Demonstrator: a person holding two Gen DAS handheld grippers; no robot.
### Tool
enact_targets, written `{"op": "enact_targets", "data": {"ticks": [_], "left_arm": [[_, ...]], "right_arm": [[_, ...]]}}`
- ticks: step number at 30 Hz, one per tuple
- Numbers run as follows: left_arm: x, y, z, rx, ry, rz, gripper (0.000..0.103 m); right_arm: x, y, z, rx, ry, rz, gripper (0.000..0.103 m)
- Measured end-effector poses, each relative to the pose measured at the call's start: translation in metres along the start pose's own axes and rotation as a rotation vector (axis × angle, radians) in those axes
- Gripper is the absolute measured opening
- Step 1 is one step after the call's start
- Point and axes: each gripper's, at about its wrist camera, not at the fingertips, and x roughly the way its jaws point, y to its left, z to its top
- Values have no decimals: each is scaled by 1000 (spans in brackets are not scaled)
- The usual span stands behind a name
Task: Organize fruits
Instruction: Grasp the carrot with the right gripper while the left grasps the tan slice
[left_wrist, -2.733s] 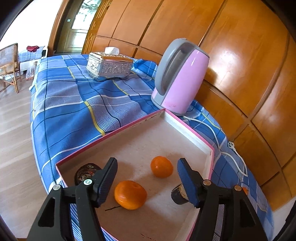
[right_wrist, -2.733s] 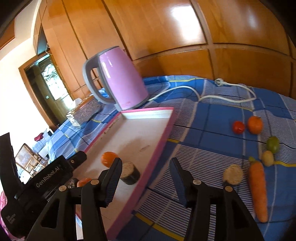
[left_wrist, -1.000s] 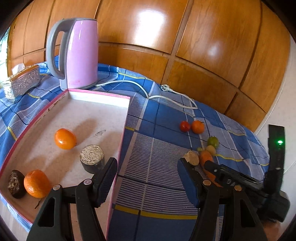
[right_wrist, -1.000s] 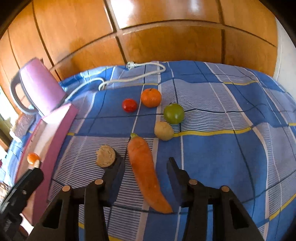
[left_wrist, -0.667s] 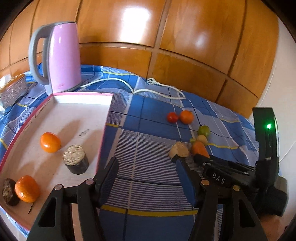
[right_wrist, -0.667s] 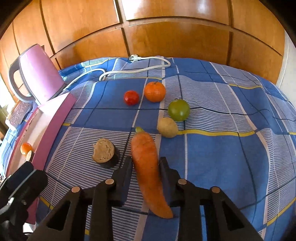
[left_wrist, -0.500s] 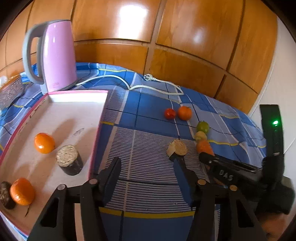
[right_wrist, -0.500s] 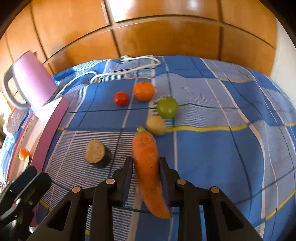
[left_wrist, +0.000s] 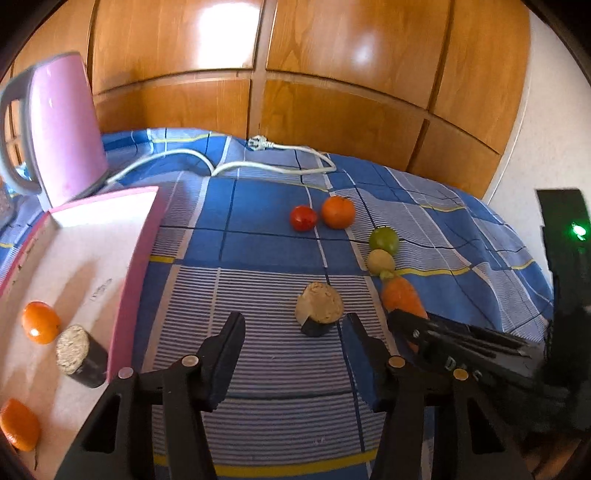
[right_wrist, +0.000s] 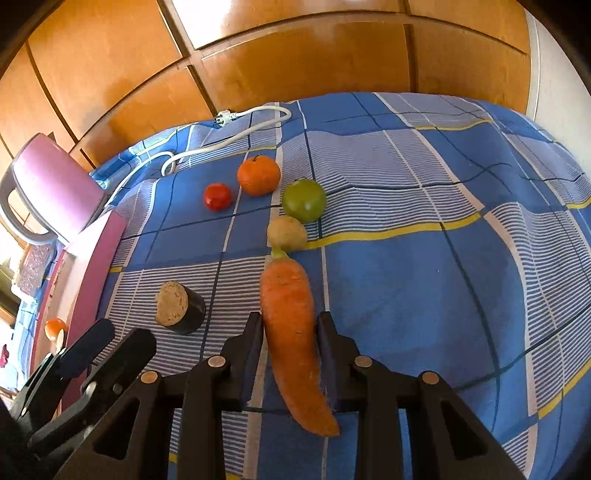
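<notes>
Left wrist view: left hand-held gripper (left_wrist: 291, 334) hovered over the blue checked tablecloth (left_wrist: 258, 258), jaws closing with nothing between them; a dark cut cylinder with a pale top (left_wrist: 319, 308) lay just beyond the fingertips. Pink-rimmed tray (left_wrist: 136, 258) at left held two oranges (left_wrist: 40, 326) and a second dark cylinder (left_wrist: 79, 354). Pink kettle (left_wrist: 62, 129) stood behind the tray, white cord (left_wrist: 258, 168) trailing across the cloth. Loose on the cloth: red tomato (left_wrist: 303, 218) touching a mandarin (left_wrist: 338, 212), green fruit (left_wrist: 384, 240), pale yellow fruit (left_wrist: 380, 261).

Right wrist view: right hand-held gripper (right_wrist: 290, 328) was clamped on the carrot (right_wrist: 291, 332), both pads pressing its sides, stalk end pointing away toward the pale yellow fruit, tip toward the camera. Carrot lay against the cloth; lifted or not, could not tell.
</notes>
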Motion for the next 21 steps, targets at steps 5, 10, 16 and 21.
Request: {"op": "enact_targets", "data": {"ticks": [5,10,16,21], "left_arm": [[12,1,5,-13,24,-26,54],[19,-5,6,7,32,-37,55],[29,-11,9,33,40,-12,55],[36,-7,9,16,49,-23,52]], "right_arm": [[-6,-3,1,18,-26,-17,29],[-15,-5,4,12,-78,-72,29],[-14,-5,6,6,-84,-86,29],[-9,-6,4,20,-60,-54,29]]}}
